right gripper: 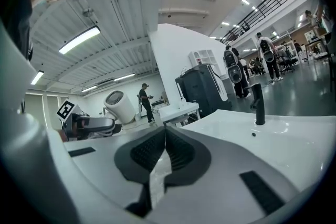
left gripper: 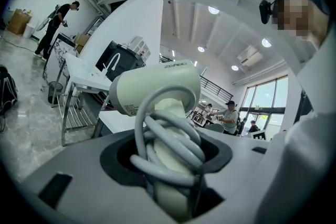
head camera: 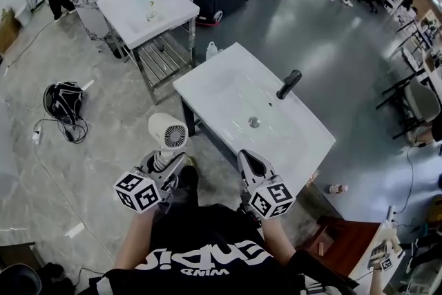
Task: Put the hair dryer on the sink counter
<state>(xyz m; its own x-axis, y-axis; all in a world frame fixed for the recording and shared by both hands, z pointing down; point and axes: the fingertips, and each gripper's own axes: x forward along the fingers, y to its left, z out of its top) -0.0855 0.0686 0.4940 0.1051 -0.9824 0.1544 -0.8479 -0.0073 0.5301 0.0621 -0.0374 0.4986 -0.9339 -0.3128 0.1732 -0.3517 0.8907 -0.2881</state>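
My left gripper (head camera: 166, 164) is shut on the handle of a cream hair dryer (head camera: 168, 134), its grey cord wound round the handle (left gripper: 169, 149). The dryer's barrel (left gripper: 157, 86) stands above the jaws, its grille end facing me in the head view. It hangs just off the near left edge of the white sink counter (head camera: 228, 90), which has a black tap (head camera: 289, 84) and a drain (head camera: 254, 122). My right gripper (head camera: 251, 164) is shut with nothing in it, at the counter's near edge. In the right gripper view the dryer (right gripper: 121, 106) shows at left, the tap (right gripper: 256, 104) at right.
A second white sink stand (head camera: 145, 7) is beyond the counter at upper left. A black bag (head camera: 63, 101) with cables lies on the floor at left. A small bottle (head camera: 337, 188) lies on the floor at right, near a wooden box (head camera: 345, 245). People stand in the background.
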